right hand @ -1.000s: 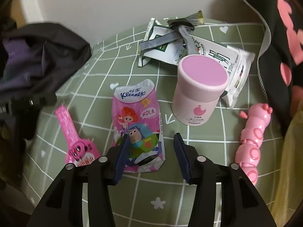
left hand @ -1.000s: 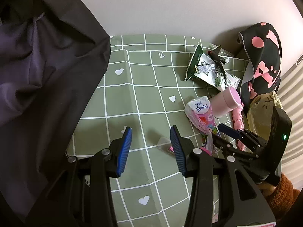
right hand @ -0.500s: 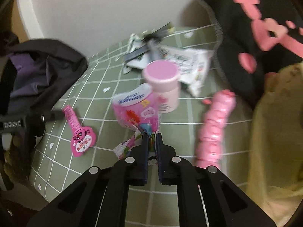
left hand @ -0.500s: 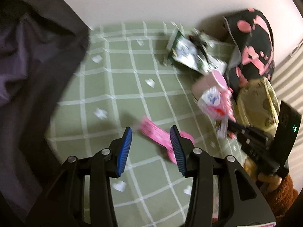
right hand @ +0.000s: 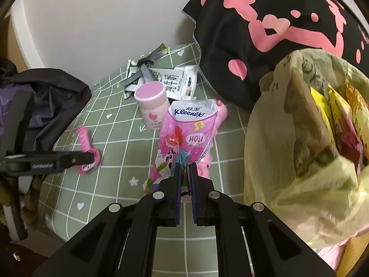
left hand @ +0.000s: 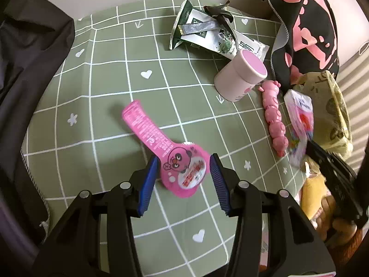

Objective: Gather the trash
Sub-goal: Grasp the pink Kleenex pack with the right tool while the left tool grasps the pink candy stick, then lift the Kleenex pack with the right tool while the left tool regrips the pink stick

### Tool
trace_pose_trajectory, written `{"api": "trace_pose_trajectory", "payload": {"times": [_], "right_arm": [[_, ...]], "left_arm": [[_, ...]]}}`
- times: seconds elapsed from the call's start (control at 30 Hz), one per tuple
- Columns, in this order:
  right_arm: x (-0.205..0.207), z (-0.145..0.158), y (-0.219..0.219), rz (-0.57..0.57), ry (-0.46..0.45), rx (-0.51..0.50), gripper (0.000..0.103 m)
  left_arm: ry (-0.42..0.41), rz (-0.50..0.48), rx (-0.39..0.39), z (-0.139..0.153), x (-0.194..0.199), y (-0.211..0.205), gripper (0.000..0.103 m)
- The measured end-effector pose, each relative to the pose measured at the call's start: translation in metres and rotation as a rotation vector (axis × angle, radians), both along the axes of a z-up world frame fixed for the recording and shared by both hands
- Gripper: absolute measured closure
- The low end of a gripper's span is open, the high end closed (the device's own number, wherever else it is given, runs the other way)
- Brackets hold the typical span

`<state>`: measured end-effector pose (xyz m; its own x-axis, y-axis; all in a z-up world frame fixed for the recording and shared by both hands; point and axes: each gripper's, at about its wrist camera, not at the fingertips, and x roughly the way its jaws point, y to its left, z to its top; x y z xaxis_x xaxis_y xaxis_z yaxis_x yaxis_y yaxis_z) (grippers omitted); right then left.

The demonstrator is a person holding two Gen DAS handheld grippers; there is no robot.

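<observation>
A flat pink candy wrapper [left hand: 147, 124] with a cartoon face lies on the green checked sheet [left hand: 110, 92]. Its round end sits between the blue pads of my left gripper [left hand: 183, 158], whose jaws are opening and do not press on it. My right gripper [right hand: 185, 165] is shut on the lower edge of a pink Kleenex tissue pack [right hand: 191, 129] and holds it above the sheet. The pack hangs just left of a yellowish plastic bag [right hand: 288, 138] with wrappers inside. In the left wrist view the pack [left hand: 299, 120] and the bag [left hand: 334, 106] are at the right edge.
Green and white wrappers [left hand: 207, 30] lie near the wall, with a pink-lidded jar [left hand: 239, 78] and a pink caterpillar toy [left hand: 274, 117] below them. A black cloth with pink print [right hand: 265, 34] stands behind the bag. A dark jacket [left hand: 30, 69] covers the left side.
My right gripper shut on the tissue pack and lifted it to the right, next to the bag. My left gripper moved over to the pink wrapper, which now lies between its fingers.
</observation>
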<state>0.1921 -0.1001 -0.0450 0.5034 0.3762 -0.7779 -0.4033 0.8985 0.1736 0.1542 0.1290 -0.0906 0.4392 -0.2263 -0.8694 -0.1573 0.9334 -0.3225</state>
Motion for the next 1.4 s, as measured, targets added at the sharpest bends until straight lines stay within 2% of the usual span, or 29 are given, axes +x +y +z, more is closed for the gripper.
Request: {"api": "trace_pose_trajectory", "payload": {"times": [0.13, 0.17, 0.2, 0.3, 0.37, 0.6, 0.83, 1.17, 1.33, 1.4], "right_arm": [[-0.009, -0.001, 0.003, 0.022, 0.002, -0.006, 0.094], [-0.011, -0.002, 0.004, 0.028, 0.002, -0.008, 0.094], [-0.013, -0.002, 0.004, 0.034, 0.002, -0.01, 0.094], [-0.016, -0.002, 0.003, 0.039, 0.004, -0.009, 0.094], [-0.017, -0.003, 0.003, 0.043, 0.004, -0.01, 0.094], [-0.016, -0.004, 0.007, 0.061, 0.01, -0.014, 0.094], [-0.012, -0.006, 0.014, 0.08, 0.013, -0.016, 0.094], [-0.001, -0.014, 0.021, 0.083, 0.037, -0.02, 0.094], [0.002, -0.017, 0.027, 0.084, 0.048, -0.027, 0.094], [0.003, -0.019, 0.028, 0.082, 0.055, -0.028, 0.094]], "left_arm": [[0.017, 0.038, 0.001, -0.003, 0.006, 0.0, 0.059], [0.023, 0.048, -0.004, -0.003, 0.007, 0.001, 0.061], [0.027, 0.056, -0.007, -0.004, 0.008, 0.002, 0.069], [0.033, 0.075, 0.0, -0.005, 0.006, 0.006, 0.082], [0.022, 0.076, 0.012, -0.002, 0.003, 0.007, 0.088], [-0.039, 0.034, 0.043, 0.013, -0.003, -0.002, 0.097], [-0.063, 0.024, 0.031, 0.019, -0.005, 0.001, 0.098], [-0.079, -0.001, 0.069, 0.023, -0.004, 0.006, 0.098], [-0.047, -0.009, 0.043, 0.013, 0.0, 0.009, 0.098], [-0.037, -0.011, 0.036, 0.009, 0.002, 0.009, 0.088]]}}
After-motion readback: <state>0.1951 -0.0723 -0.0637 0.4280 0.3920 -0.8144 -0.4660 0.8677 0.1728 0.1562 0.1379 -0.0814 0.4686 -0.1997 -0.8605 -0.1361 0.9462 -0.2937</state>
